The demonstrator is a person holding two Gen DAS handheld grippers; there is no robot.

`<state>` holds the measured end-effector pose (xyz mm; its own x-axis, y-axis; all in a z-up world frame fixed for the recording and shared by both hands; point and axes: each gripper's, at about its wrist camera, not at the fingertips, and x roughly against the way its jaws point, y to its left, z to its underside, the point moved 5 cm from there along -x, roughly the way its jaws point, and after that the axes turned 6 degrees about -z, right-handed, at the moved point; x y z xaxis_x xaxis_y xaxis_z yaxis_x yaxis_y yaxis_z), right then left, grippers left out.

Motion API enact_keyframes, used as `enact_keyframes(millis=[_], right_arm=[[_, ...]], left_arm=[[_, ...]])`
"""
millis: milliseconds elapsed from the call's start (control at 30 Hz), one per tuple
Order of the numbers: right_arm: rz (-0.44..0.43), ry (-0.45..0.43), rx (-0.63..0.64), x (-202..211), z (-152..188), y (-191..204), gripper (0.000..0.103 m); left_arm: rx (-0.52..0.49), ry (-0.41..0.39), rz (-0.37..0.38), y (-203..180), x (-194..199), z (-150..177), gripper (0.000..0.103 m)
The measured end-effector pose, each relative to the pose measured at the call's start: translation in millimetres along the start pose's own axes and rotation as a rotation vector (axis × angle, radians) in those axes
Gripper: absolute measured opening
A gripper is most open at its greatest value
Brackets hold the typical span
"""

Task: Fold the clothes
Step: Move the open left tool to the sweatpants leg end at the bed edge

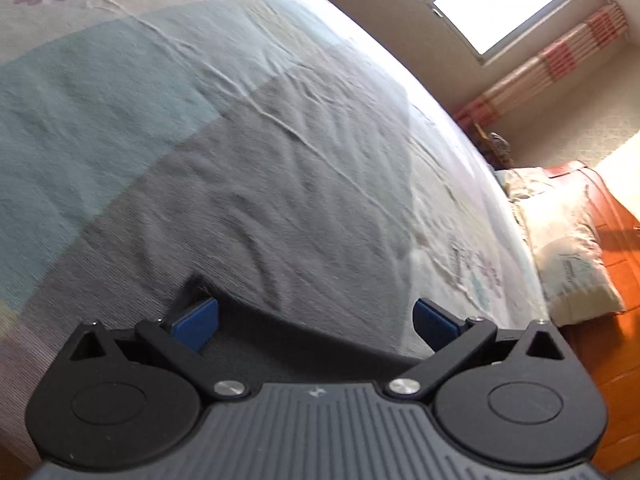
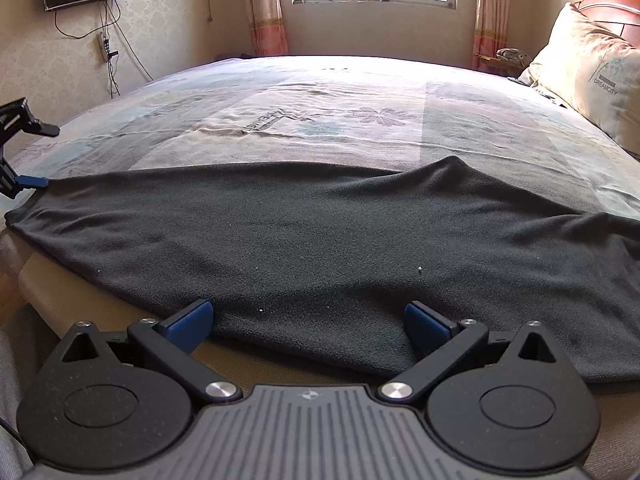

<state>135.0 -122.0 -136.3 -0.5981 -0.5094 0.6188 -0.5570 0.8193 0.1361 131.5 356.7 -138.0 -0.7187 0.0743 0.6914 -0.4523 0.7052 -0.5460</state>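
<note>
Dark grey garment lies spread flat across the near side of the bed. My right gripper has jaws wide apart, straddling its near hem. My left gripper is spread wide too, at the garment's left corner. Bare sheet beyond; pillow far right.

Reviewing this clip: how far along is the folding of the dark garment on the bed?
Done: the dark garment lies spread roughly flat on the bed, no fold visible. In hand: nothing gripped; the left gripper and right gripper are both open at its edges. Left: every fold.
</note>
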Motion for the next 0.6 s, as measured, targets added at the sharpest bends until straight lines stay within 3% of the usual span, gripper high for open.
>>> enact_keyframes(millis=[67, 167, 333, 433, 600], right_arm=[[0.003, -0.002, 0.008, 0, 1, 1, 0.103], [0.014, -0.006, 0.023, -2, 2, 2, 0.103], [0.025, -0.011, 0.035, -3, 2, 4, 0.103], [0.022, -0.010, 0.035, -3, 2, 3, 0.103], [0.019, -0.007, 0.038, -2, 1, 3, 0.103]], left_arm=[[0.046, -0.013, 0.035, 6, 3, -3, 0.100], [0.006, -0.031, -0.020, 0, 10, -5, 0.101], [-0.028, 0.004, 0.046, -14, 10, 8, 0.101], [-0.027, 0.027, 0.004, -7, 1, 16, 0.101], [0.056, 0.001, 0.018, 4, 14, 8, 0.101]])
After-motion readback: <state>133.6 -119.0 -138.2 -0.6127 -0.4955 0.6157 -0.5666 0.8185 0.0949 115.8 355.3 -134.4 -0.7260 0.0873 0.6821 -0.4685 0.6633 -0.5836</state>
